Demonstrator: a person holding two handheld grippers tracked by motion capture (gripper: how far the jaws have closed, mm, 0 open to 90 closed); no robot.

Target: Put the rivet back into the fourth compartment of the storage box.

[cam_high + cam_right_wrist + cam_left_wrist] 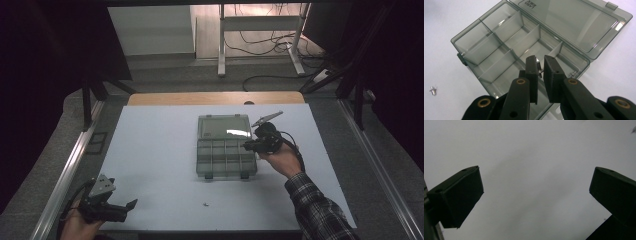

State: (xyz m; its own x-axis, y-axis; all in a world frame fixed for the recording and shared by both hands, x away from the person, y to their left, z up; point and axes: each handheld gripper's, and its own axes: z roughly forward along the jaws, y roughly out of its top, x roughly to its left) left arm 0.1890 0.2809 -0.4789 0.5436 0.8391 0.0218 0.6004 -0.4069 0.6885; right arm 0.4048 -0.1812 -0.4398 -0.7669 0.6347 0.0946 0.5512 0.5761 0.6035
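Observation:
A clear grey compartment box (226, 159) lies open in the middle of the white table, its lid (224, 127) folded flat toward the far side. My right gripper (247, 146) reaches over the box's right end. In the right gripper view the right gripper (540, 59) is shut on a small metal pin (539, 69) above a compartment of the box (486, 47). A second pin (573, 73) rests at the box's edge by the lid hinge. My left gripper (129, 206) sits open at the near left of the table; in its own view the left gripper (536, 172) has bare white surface between the jaws.
One loose metal pin (206, 204) lies on the white table (150, 150) in front of the box, also visible as the pin (433, 90) left of the box. A wooden strip (215, 98) borders the far edge. Metal rails run along both sides.

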